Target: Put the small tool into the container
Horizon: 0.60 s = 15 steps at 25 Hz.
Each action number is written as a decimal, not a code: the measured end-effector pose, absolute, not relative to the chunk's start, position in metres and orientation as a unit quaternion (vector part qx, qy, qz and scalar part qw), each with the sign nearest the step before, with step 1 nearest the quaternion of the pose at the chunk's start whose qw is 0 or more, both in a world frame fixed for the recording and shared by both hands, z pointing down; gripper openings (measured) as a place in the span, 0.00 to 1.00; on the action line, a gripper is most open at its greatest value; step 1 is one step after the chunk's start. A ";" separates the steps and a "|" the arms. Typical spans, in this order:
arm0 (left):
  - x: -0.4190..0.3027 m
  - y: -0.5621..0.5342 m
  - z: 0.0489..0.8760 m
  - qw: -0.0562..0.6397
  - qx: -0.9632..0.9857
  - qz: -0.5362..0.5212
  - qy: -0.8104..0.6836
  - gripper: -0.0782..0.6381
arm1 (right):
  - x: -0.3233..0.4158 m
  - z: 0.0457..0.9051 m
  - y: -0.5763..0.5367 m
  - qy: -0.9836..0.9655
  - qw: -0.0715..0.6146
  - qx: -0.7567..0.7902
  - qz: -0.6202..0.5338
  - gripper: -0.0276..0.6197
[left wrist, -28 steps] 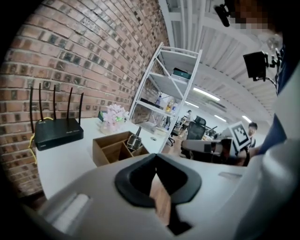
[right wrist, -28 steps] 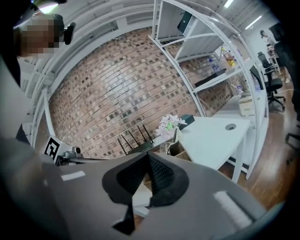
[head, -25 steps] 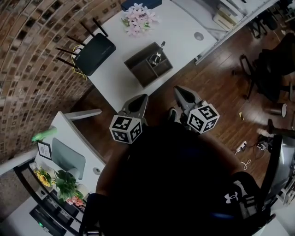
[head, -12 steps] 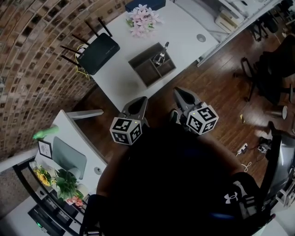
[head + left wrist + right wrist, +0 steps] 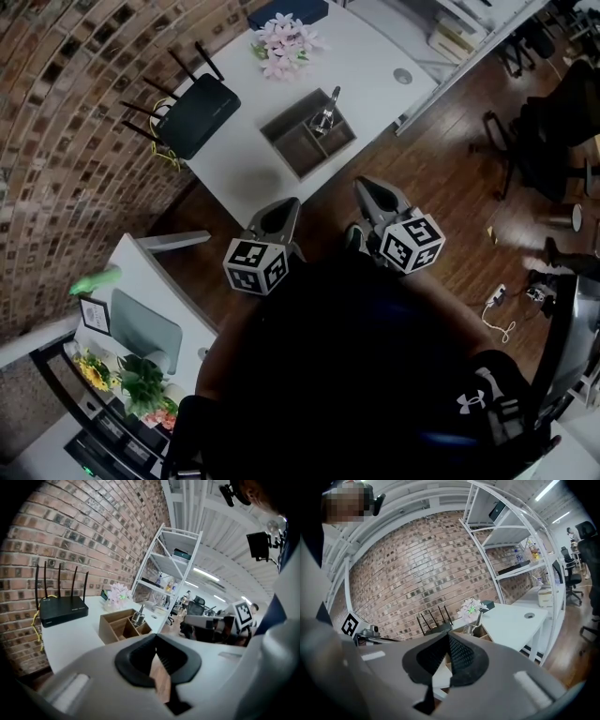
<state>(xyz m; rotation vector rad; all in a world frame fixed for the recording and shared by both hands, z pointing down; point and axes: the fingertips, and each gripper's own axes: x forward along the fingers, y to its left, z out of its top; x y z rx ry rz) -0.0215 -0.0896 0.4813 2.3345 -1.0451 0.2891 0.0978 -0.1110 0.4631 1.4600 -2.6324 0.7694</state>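
A brown wooden container (image 5: 307,134) with several compartments stands on the white table (image 5: 375,56). A small metal tool (image 5: 326,111) stands upright in its far right compartment. My left gripper (image 5: 281,208) and right gripper (image 5: 370,190) hang side by side over the wooden floor, short of the table's near edge, close to the person's body. Both are shut with nothing between the jaws. The left gripper view shows the container (image 5: 123,625) and the tool (image 5: 138,616) beyond the shut left gripper (image 5: 157,651). In the right gripper view the tool (image 5: 478,619) pokes up behind the right gripper (image 5: 446,641).
A black router (image 5: 192,112) with antennas lies at the table's left end, against the brick wall. Pink flowers (image 5: 283,42) sit at the back of the table. A second white desk (image 5: 155,272) with plants is at lower left. Office chairs (image 5: 553,122) stand at the right.
The head view has shifted slightly. Both grippers stay shut in the same place before the body, and the tool stays in the container.
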 end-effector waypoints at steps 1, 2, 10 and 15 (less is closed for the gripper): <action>-0.022 -0.090 0.481 0.280 0.871 0.108 -0.388 0.11 | 0.098 0.463 -0.111 -0.846 0.016 0.471 0.248 0.06; -0.022 -0.091 0.481 0.279 0.872 0.108 -0.387 0.11 | 0.098 0.463 -0.112 -0.846 0.016 0.472 0.248 0.06; -0.029 -0.093 0.482 0.281 0.872 0.109 -0.384 0.11 | 0.094 0.460 -0.113 -0.843 0.014 0.477 0.247 0.06; -0.029 -0.094 0.482 0.281 0.873 0.109 -0.382 0.11 | 0.093 0.460 -0.112 -0.843 0.015 0.478 0.246 0.06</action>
